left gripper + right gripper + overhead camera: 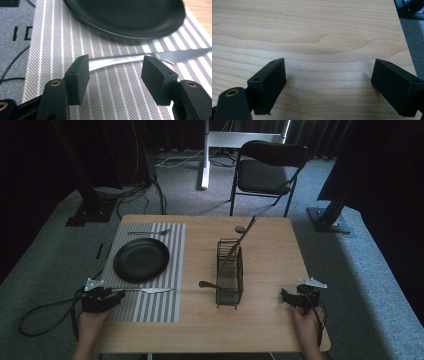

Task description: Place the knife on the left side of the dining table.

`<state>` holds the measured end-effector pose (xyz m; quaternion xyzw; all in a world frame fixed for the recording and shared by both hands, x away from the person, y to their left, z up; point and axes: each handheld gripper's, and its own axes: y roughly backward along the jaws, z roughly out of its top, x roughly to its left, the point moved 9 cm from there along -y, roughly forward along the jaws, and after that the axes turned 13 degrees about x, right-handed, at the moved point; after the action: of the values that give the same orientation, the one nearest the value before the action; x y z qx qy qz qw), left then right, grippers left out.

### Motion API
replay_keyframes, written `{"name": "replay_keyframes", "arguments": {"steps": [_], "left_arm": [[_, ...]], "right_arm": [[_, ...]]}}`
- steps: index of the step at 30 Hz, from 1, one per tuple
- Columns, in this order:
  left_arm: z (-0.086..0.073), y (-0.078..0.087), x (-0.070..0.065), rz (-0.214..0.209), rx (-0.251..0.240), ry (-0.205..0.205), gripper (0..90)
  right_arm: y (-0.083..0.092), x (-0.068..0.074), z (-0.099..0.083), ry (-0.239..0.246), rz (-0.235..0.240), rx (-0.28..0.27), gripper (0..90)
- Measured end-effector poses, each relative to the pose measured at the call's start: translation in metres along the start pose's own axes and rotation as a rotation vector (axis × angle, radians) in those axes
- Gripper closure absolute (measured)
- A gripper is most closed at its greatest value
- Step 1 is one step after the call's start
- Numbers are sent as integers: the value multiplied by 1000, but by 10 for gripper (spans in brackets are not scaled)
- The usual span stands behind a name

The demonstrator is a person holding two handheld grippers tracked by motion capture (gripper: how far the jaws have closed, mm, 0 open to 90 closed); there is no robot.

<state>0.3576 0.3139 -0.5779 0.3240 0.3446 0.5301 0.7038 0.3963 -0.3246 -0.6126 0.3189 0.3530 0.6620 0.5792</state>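
Setting a place is the work in hand: on the wooden worktop (260, 320) a striped placemat (150, 307) carries a black plate (141, 259), with a fork (150, 232) beyond it and a knife (147, 290) on the near side. A wire basket (230, 272) stands mid-worktop with a long utensil leaning out of it.

The left tool (113, 75) sits low at the knife's handle end, its jaws parted about halfway, the handle (117, 60) lying across the gap just beyond the pads with neither pad pressing on it, so nothing is gripped. The right tool (328, 82) rests wide open above bare wood, holding nothing.

To finish the step cleanly, the knife should lie straight, parallel to the placemat's near edge and just clear of the plate's rim; the left tool would best back off level along the handle's line so a pad does not nudge it askew.
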Motion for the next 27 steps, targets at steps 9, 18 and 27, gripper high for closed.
{"name": "replay_keyframes", "arguments": {"steps": [9,18,27], "left_arm": [[-17,8,-15,72,-50,-52,285],[-36,-1,-26,54,-2,-16,102],[-45,4,-18,159,-32,19,0]], "right_arm": [[0,0,0,0,0,0,117],[0,0,0,0,0,0,117],[0,0,0,-5,-3,-1,117]]}}
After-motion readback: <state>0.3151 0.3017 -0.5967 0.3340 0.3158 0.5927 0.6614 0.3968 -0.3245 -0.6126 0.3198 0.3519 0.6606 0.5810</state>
